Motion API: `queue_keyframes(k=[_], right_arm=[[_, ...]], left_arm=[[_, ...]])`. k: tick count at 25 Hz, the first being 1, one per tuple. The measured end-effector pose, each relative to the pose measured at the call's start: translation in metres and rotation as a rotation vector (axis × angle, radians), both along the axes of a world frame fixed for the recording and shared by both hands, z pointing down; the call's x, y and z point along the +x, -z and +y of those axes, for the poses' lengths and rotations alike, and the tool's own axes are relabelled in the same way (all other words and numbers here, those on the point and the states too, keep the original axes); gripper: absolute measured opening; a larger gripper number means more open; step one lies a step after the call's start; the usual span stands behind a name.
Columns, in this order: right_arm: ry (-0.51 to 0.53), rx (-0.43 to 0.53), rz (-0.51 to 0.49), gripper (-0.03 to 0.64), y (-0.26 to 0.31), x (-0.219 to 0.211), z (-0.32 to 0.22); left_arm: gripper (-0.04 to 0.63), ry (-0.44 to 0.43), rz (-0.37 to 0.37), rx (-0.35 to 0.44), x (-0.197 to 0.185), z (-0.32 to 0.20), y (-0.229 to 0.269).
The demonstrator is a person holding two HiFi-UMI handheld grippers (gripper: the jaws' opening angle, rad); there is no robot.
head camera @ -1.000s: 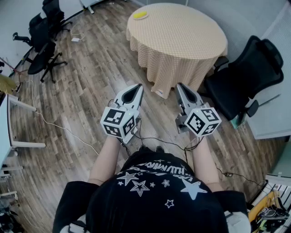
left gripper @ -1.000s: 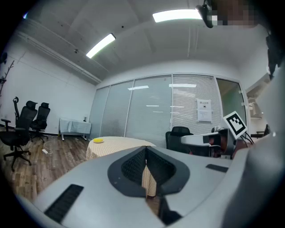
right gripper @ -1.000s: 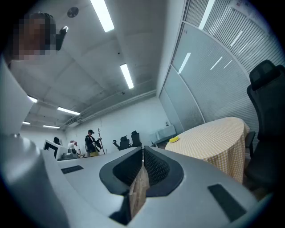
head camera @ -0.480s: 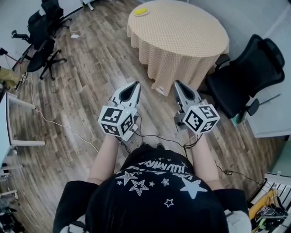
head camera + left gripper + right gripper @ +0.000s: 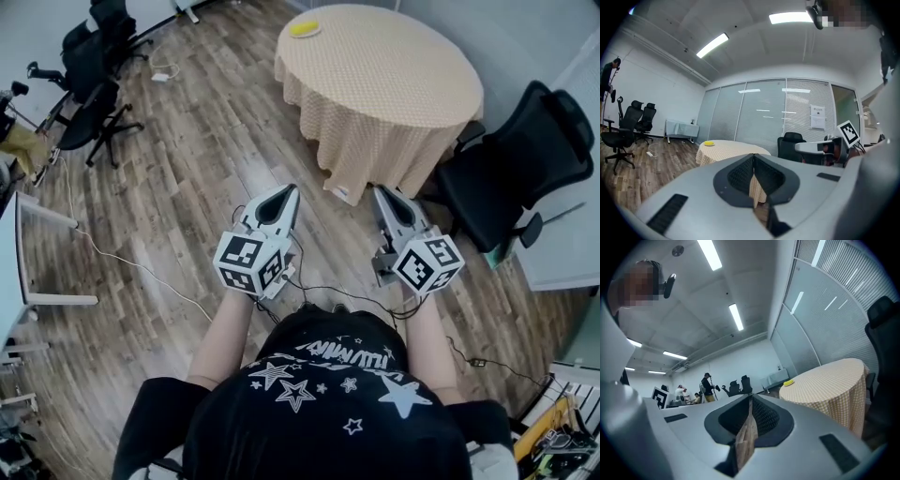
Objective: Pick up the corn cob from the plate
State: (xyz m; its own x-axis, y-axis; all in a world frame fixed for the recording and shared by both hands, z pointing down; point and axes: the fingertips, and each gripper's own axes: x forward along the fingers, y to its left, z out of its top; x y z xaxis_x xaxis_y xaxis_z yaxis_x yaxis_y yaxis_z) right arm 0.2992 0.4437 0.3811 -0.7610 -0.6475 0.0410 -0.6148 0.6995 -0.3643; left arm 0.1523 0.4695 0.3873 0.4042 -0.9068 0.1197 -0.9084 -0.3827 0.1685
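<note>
Nearest is the person's black shirt with white stars, and both bare forearms reach forward from it. Each hand holds a gripper over the wooden floor, with the marker cubes toward the body and the jaws pointing ahead at the table.

The left gripper has its jaws together, tips meeting, with nothing between them. In its own view the tips touch and only a thin slit lower down shows cloth behind. The right gripper is likewise closed and empty, and its tips join in its own view. The two grippers are side by side and apart from each other. A thin black cable hangs between them close to the body.

Beyond the grippers stands the round table, draped in a checked tan cloth that falls toward the floor. A black chair sits just beside its right edge.

The cob lies on the plate at the table's far left edge, well apart from both grippers. It is a small yellow shape in the left gripper view and in the right gripper view.

More black chairs stand far off at the left, near a wall. The right gripper view shows a few people at the back of the room.
</note>
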Motion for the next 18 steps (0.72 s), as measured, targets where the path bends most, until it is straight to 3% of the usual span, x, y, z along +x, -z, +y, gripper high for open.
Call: queue_keyframes(k=[6,12,18], right_arm=[[0.002,-0.039,0.018,0.038,-0.022,-0.018,0.0],[-0.009,-0.09,0.012,0.038,-0.047,-0.011,-0.037],[0.054,-0.074,-0.006,0.038,-0.052,-0.019,-0.122]], left_arm=[[0.009,0.019,0.003,-0.036,-0.031,-0.006,-0.017],[0.009,0.026,-0.017,-0.07,-0.03,-0.028,-0.033],[0.011,0.029,-0.023,0.002,-0.025,-0.089,-0.023]])
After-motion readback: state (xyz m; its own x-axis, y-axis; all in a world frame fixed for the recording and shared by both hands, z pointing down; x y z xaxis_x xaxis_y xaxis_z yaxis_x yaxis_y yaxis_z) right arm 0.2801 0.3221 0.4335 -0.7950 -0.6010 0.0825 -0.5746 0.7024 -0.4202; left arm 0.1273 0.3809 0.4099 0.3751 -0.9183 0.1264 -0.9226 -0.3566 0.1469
